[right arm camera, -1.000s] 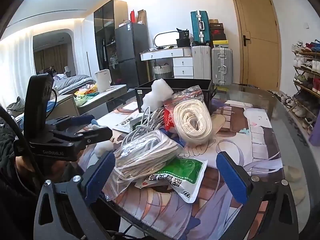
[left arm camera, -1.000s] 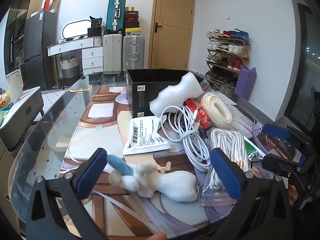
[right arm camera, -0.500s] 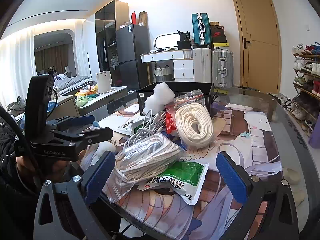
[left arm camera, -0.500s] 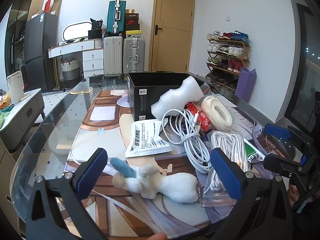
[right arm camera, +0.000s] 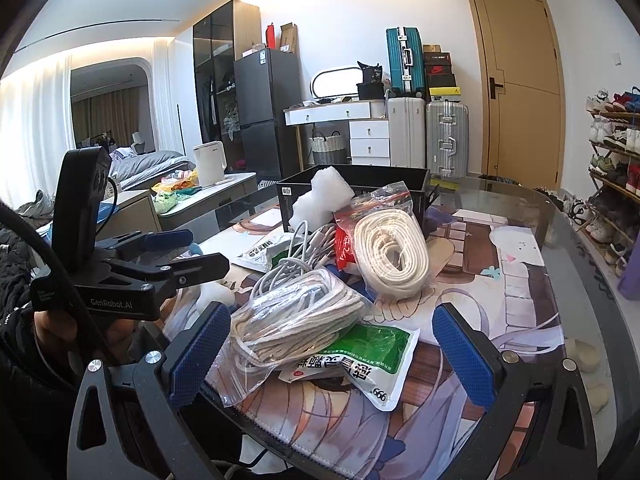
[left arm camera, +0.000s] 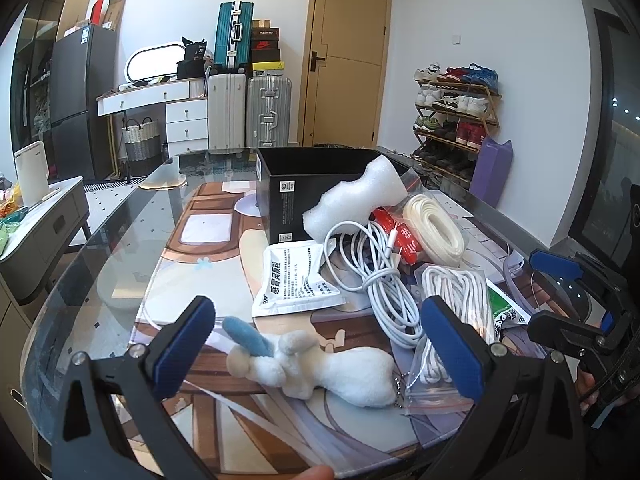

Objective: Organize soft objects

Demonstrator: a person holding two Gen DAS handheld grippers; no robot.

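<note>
The white plush toy (left arm camera: 320, 368) lay at lower centre of the left wrist view, between the wide-open, empty jaws of the left gripper (left arm camera: 320, 348). Right of it sat a bagged rope bundle (left arm camera: 452, 320), a white cable (left arm camera: 380, 276) and foam (left arm camera: 356, 204) against the black box (left arm camera: 288, 192). The right gripper (right arm camera: 330, 354) hung open too, holding nothing, over the bagged rope and a green packet (right arm camera: 360, 360).

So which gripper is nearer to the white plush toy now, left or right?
Left. The left gripper is open directly over the white plush toy; the right gripper is open off to its side, over the bagged rope.
</note>
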